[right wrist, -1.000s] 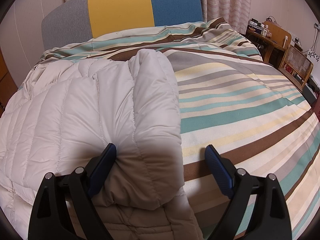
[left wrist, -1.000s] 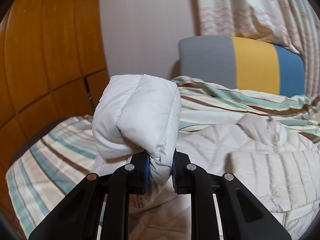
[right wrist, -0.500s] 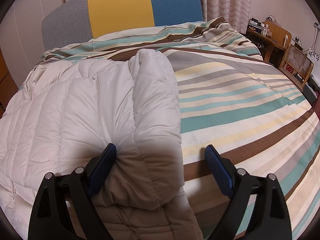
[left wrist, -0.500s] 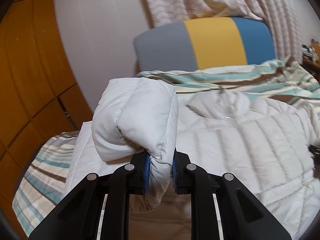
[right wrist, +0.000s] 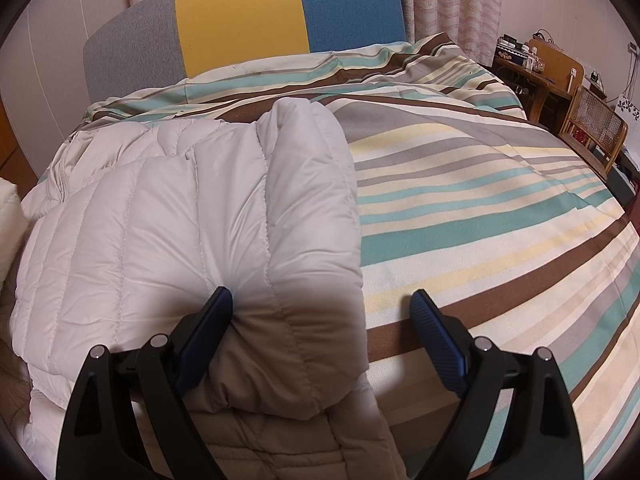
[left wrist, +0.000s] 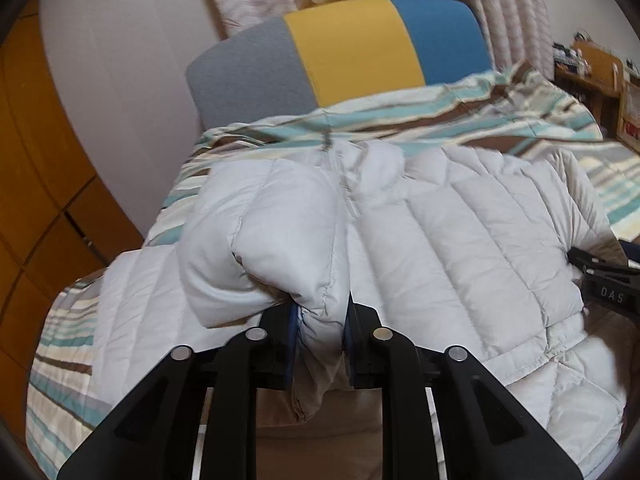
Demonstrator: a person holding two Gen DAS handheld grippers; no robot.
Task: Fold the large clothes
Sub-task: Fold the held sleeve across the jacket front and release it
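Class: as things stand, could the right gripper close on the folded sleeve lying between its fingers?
Probably yes. The right gripper stands open, the folded sleeve already lies between its fingers against the left one, and nothing covers it. The left gripper is shut on the other sleeve, off to the side.

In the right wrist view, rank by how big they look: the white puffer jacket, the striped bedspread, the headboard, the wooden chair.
1. striped bedspread and white puffer jacket: too alike to rank, since the jacket lies nearer the camera
2. headboard
3. wooden chair, far off at the edge
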